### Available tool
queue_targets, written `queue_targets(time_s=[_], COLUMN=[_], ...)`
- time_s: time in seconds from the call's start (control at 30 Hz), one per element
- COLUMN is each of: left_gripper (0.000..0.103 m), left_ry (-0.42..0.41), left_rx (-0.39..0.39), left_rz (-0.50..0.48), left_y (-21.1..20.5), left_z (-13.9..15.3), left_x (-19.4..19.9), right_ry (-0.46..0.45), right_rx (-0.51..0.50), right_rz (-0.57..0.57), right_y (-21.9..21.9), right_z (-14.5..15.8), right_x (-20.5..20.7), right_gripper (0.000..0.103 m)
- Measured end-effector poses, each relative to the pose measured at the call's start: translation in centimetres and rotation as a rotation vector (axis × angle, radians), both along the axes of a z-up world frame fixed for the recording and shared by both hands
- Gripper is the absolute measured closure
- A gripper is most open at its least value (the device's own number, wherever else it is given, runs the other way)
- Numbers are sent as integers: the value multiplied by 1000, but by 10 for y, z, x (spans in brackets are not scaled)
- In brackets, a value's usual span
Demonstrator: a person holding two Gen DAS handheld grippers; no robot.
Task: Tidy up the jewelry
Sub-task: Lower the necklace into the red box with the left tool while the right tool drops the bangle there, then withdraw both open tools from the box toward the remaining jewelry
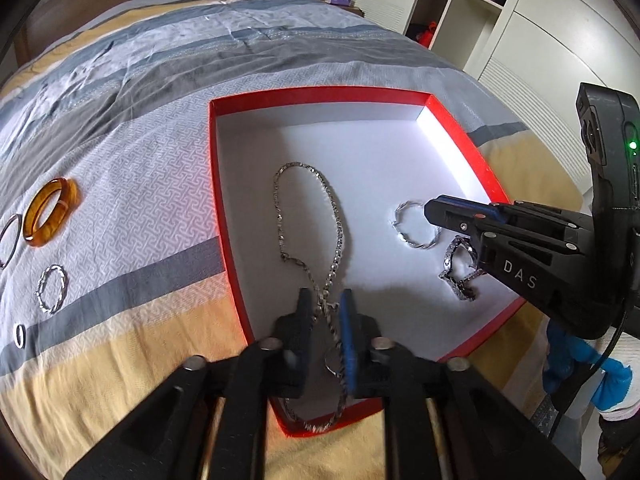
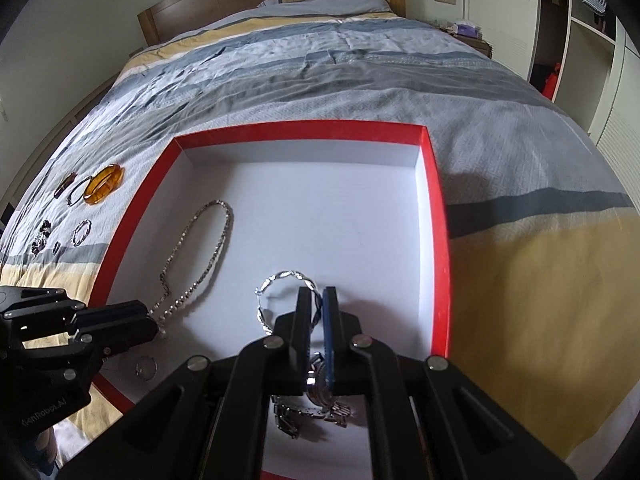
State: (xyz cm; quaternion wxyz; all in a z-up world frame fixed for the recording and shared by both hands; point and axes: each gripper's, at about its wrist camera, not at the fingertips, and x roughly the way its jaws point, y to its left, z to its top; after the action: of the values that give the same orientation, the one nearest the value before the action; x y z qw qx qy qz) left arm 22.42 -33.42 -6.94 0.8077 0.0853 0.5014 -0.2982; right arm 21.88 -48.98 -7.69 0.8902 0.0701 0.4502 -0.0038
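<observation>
A red box [image 1: 460,128] with a white floor lies on the bed, also in the right wrist view [image 2: 434,208]. A silver chain necklace [image 1: 332,208] lies in it; my left gripper [image 1: 326,312] is nearly closed around its near end. The necklace [image 2: 208,248] and my left gripper [image 2: 154,322] also show in the right wrist view. My right gripper [image 2: 318,312] is nearly shut around a twisted silver bangle [image 2: 280,280]. A silver link bracelet [image 1: 456,276] lies under it. In the left wrist view the right gripper [image 1: 430,210] sits at the bangle [image 1: 412,232].
On the bedspread left of the box lie an amber bangle [image 1: 50,210], a thin hoop [image 1: 10,240], a twisted silver bangle [image 1: 52,288] and a small ring [image 1: 19,335]. Dark beads [image 2: 42,236] lie further left. A small ring [image 2: 146,368] lies in the box.
</observation>
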Motion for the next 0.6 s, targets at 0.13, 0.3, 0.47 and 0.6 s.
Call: queue_targets(time_s=[0.13,0.3,0.47,0.6], left_gripper=[65,58,58,58], left_ry=[-18,-50,-99,-136], left_rx=[-5,-6,-16,-32], left_rz=[5,24,41,59], left_y=[2,7,17,27], left_z=[10,24,46,61], left_x=[-7,-15,-30,-43], right_ry=[-7,-33,-64,-94], right_rx=[11,8,-1,-1], right_rz=[-18,-36,-51,-69], right_y=[-3,-7,-9,-8], right_z=[5,20,38,56], right_x=[-5,-15,-28,-43], right_gripper=[94,79,78,78])
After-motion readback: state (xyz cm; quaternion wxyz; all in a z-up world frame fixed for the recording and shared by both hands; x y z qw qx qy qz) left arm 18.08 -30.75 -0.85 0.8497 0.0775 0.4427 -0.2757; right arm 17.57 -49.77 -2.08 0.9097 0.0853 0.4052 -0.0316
